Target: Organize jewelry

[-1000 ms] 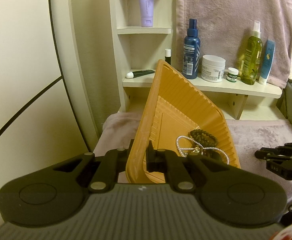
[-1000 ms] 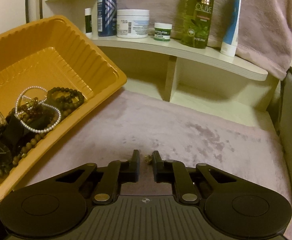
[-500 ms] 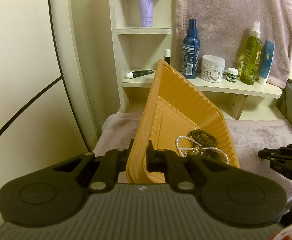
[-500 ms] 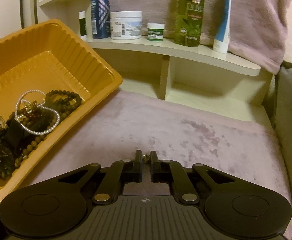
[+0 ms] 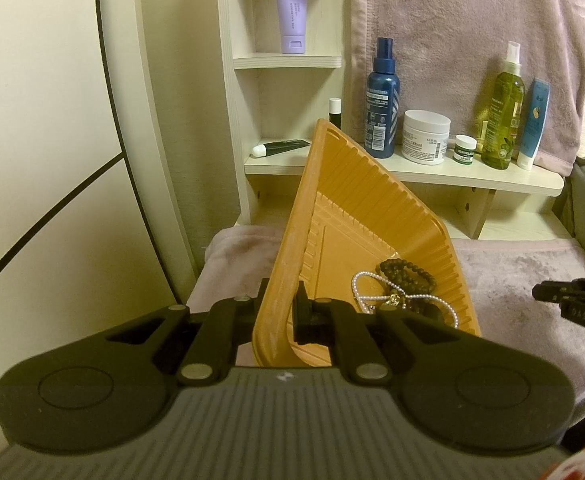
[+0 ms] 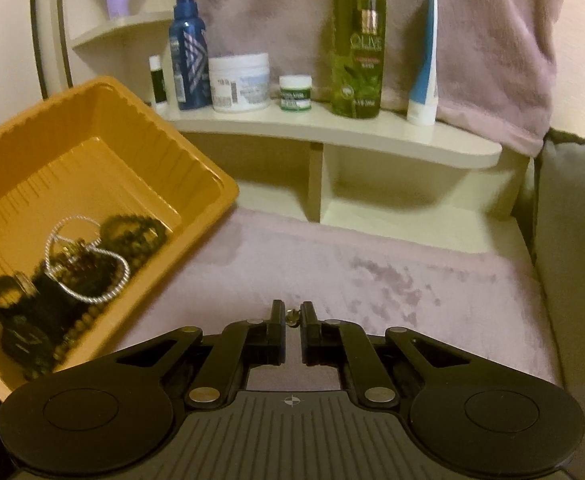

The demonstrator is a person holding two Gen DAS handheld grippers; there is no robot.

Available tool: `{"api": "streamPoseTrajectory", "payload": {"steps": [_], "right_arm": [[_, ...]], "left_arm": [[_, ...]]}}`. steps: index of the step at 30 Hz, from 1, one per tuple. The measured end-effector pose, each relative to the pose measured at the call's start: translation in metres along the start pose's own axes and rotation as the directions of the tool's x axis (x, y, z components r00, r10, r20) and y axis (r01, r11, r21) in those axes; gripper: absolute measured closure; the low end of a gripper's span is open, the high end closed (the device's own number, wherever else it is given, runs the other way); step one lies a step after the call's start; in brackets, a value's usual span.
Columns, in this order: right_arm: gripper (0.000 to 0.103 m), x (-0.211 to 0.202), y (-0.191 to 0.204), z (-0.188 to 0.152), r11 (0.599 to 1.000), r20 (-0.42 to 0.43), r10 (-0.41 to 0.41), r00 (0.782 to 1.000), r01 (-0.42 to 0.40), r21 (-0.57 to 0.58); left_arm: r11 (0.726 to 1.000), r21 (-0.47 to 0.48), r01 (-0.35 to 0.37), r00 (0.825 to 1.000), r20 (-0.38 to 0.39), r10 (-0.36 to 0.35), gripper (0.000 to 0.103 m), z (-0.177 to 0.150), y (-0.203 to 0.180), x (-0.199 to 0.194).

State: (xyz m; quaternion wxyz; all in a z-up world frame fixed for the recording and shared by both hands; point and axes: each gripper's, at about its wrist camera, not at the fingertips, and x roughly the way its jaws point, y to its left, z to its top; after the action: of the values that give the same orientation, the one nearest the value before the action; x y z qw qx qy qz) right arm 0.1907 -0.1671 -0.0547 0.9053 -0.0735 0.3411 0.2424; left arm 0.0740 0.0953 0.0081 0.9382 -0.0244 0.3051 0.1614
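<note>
Left wrist view: the left gripper [image 5: 282, 300], matte black plastic, is clamped on the near rim of an orange tray [image 5: 356, 208], one finger outside the wall and one inside. The tray is thin moulded plastic with ribbed side walls and a flat stepped floor; it is tilted up on edge, open side facing right. Jewelry lies bunched in its low corner: a white pearl strand [image 5: 366, 284] looped over dark bead bracelets [image 5: 406, 274]. A mauve plush cloth [image 5: 504, 276] covers the surface under the tray. Behind, a cream shelf [image 5: 472, 180] carries a blue spray bottle [image 5: 381, 104], a white jar [image 5: 426, 136], a small green-labelled pot [image 5: 465, 149], a green bottle [image 5: 506, 116] and a blue-white tube [image 5: 534, 128]. The right gripper [image 5: 540, 292] enters at the right edge. Right wrist view, somewhat blurred: the right gripper [image 6: 292, 316] has its fingers nearly together, pinching a small metallic jewelry piece [image 6: 292, 317] at the tips, too small to identify, above the cloth [image 6: 392, 264]. The tray [image 6: 140, 128] sits left, holding the pearl strand [image 6: 92, 264], bead bracelets [image 6: 132, 232], brown beads [image 6: 78, 328] and a black watch [image 6: 20, 340].
</note>
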Motion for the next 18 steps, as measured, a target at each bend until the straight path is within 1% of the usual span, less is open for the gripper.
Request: {"api": "streamPoseTrajectory", "payload": {"steps": [6,18], "right_arm": [[0.096,-0.010,0.007,0.015,0.999,0.026,0.034,0.999,-0.034,-0.004],[0.096,-0.023,0.026,0.037,0.995,0.070,0.081,0.994,-0.076,-0.067]], "left_arm": [[1.000,-0.002,0.000,1.000,0.000,0.000,0.096,0.000,0.000,0.000],[1.000,-0.010,0.008,1.000,-0.007,-0.008,0.096,-0.001,0.001,0.000]]}}
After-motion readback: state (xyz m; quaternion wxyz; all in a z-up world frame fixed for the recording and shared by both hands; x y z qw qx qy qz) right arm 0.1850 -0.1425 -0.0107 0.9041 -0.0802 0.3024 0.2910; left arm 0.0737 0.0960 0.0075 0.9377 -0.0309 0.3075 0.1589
